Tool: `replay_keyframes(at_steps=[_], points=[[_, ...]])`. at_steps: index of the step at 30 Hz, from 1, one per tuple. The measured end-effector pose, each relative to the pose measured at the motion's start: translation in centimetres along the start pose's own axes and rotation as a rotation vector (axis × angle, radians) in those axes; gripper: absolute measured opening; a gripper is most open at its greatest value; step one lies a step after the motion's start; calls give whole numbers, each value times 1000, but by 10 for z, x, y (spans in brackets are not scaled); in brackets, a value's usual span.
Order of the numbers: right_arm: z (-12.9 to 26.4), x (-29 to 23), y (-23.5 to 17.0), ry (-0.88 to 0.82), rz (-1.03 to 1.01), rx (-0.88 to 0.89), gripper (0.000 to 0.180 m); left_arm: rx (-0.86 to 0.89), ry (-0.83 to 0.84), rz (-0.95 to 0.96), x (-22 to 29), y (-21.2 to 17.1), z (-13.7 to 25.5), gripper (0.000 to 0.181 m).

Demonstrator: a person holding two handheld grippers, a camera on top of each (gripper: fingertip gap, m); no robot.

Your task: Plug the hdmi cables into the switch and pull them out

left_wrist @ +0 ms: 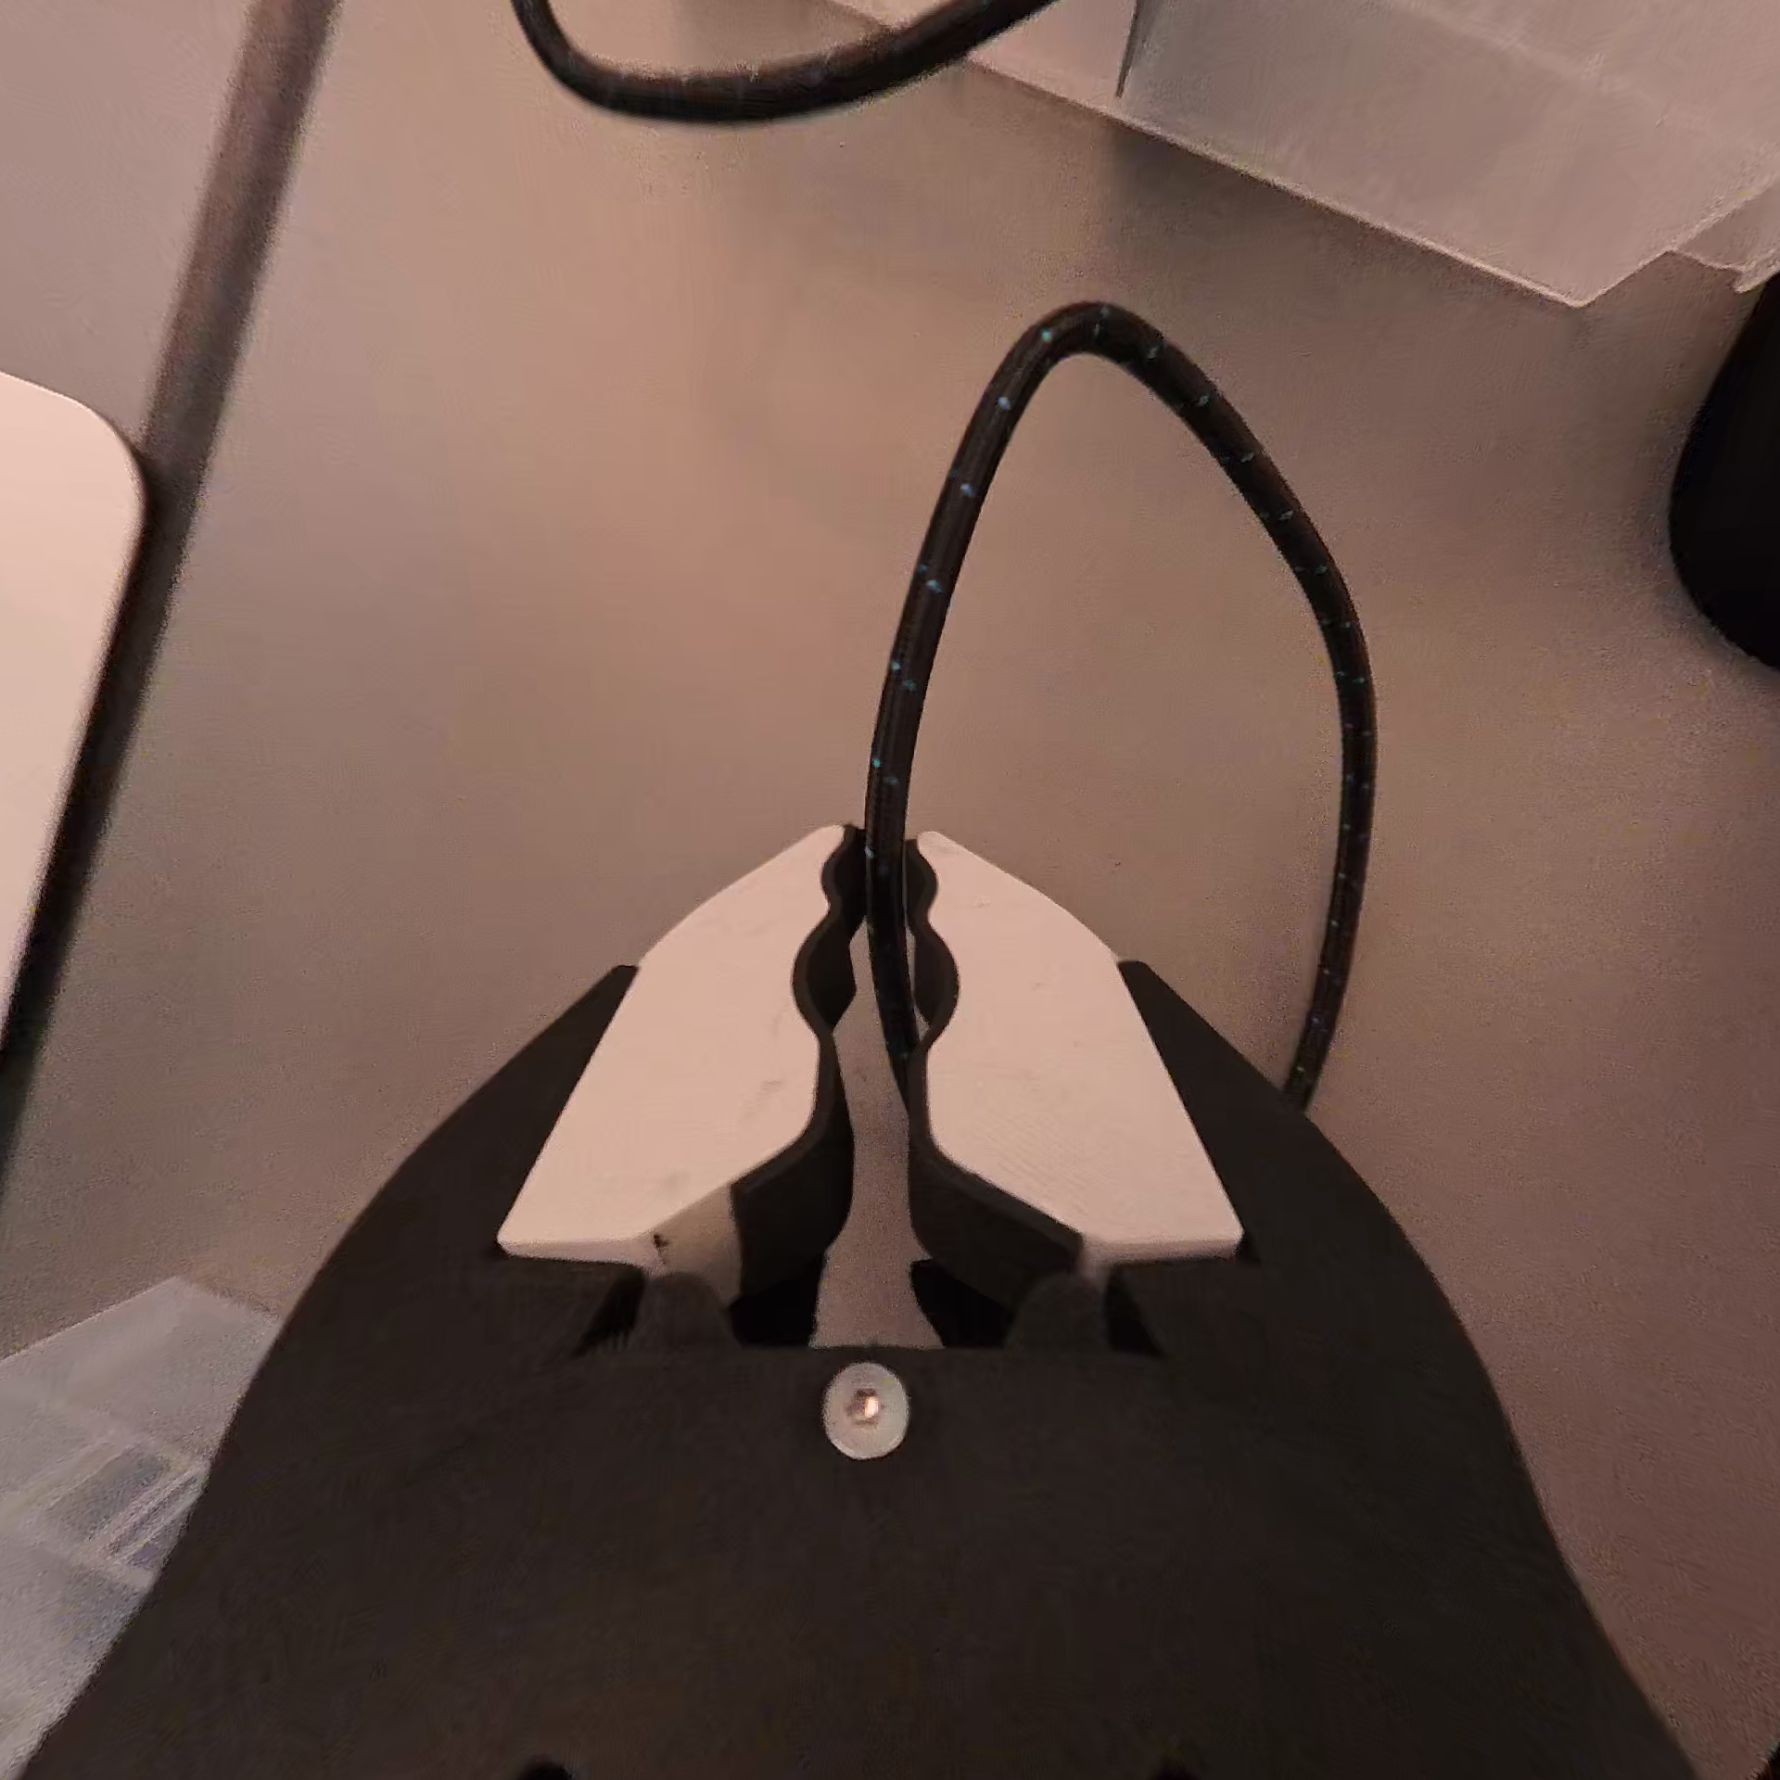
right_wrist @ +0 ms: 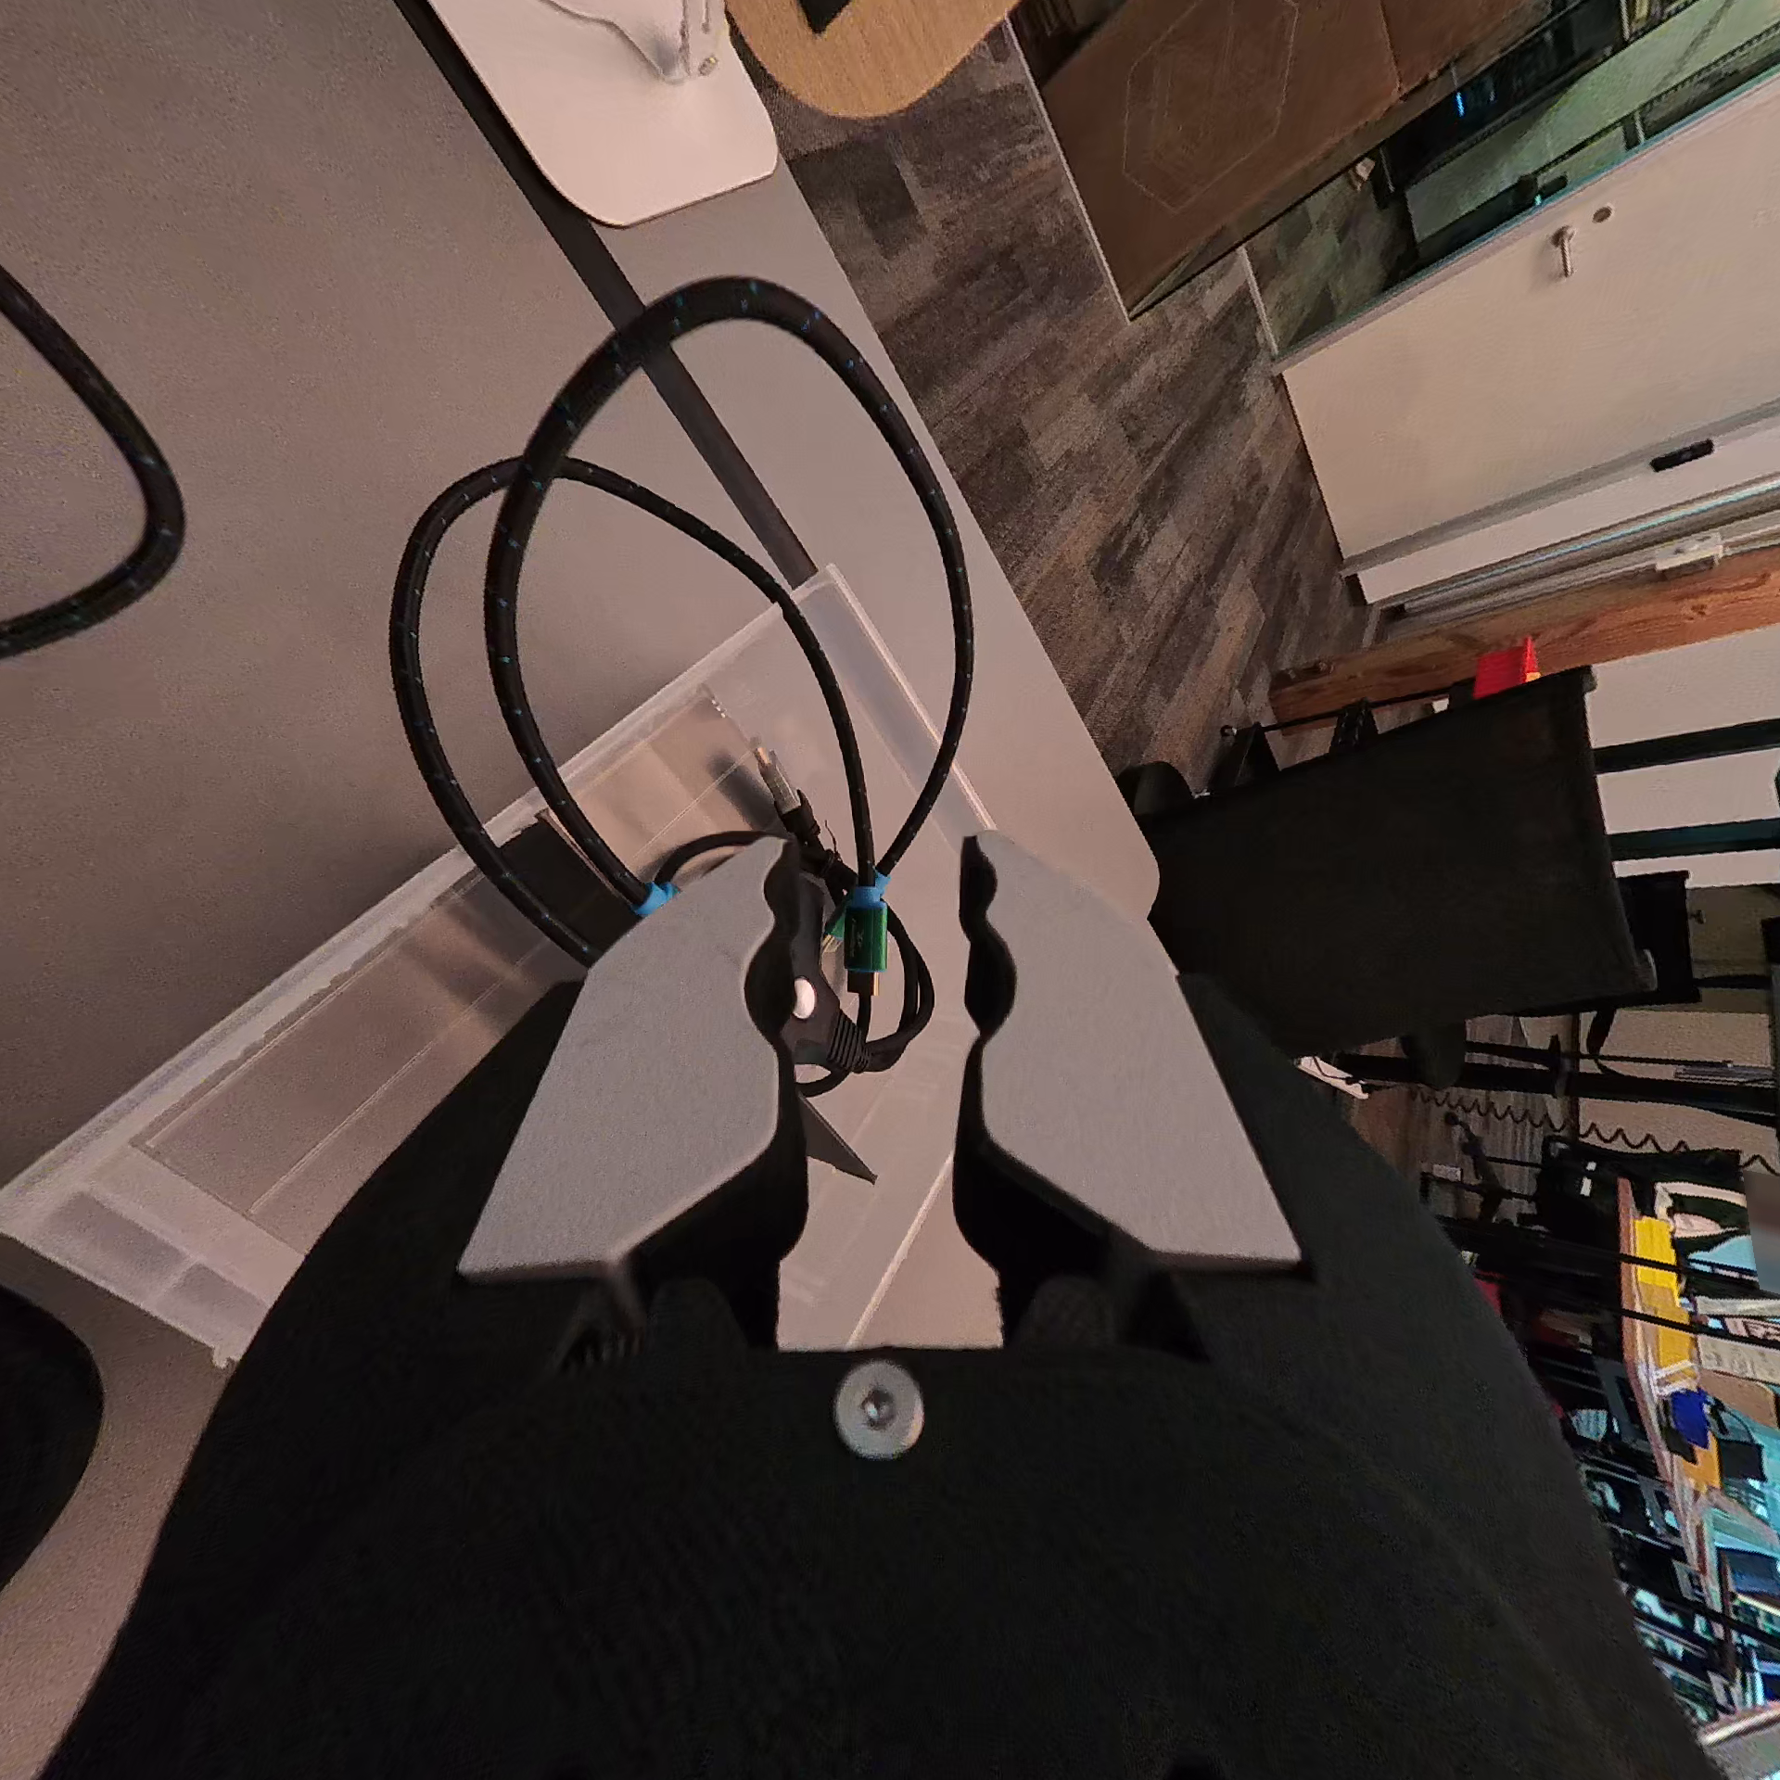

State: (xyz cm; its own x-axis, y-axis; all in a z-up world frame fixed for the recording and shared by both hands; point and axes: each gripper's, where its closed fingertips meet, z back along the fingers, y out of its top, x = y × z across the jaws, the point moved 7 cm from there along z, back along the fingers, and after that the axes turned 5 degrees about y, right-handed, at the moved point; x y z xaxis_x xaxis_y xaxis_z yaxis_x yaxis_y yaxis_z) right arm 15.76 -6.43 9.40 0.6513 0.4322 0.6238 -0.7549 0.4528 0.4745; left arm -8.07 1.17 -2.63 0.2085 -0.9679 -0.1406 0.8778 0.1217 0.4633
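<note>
My left gripper pinches one braided cable, looping toward frame top. My right gripper gapes over two looped cables; a green plug points down-frame.

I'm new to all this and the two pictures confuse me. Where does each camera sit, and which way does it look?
Left wrist view: sits on the left claw, looking along its fingers at the grey table; the claw is shut on a black braided cable.
Right wrist view: sits on the right claw, open, looking at a clear bin holding a green plug.
Shared: the table and clear bin.
</note>
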Motion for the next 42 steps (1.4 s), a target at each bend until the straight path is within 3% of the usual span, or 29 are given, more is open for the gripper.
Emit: replay_keyframes(at_steps=[1,3,6,9,12,14,17,19,25,29,37,42], points=[[0,1,-2,-8,-6,-1,32,-14,-18,16,-3,-2,-5,22],[1,3,-4,-12,-15,-3,33,-20,-60,44,-8,-5,-5,53],[3,5,-6,-16,-22,7,32,110,-80,82,-21,-4,26,54],[6,5,-7,-13,-23,24,32,261,147,186,-63,-26,89,57],[8,6,-6,-12,-21,43,32,377,445,437,-118,-86,146,55],[7,5,-5,-6,-19,50,32,376,481,657,-145,-132,156,63],[5,3,-3,0,-8,40,32,148,458,886,-174,-187,132,74],[3,1,-2,8,0,35,32,60,459,946,-186,-200,114,78],[-2,1,-4,17,4,12,32,-229,504,801,-200,-208,73,77],[-5,0,-5,24,5,-1,32,-282,511,686,-209,-205,54,74],[-15,-3,-4,39,19,-40,32,-438,432,553,-205,-215,26,97],[-20,-10,2,55,57,-63,32,-440,469,633,-208,-218,27,80]])
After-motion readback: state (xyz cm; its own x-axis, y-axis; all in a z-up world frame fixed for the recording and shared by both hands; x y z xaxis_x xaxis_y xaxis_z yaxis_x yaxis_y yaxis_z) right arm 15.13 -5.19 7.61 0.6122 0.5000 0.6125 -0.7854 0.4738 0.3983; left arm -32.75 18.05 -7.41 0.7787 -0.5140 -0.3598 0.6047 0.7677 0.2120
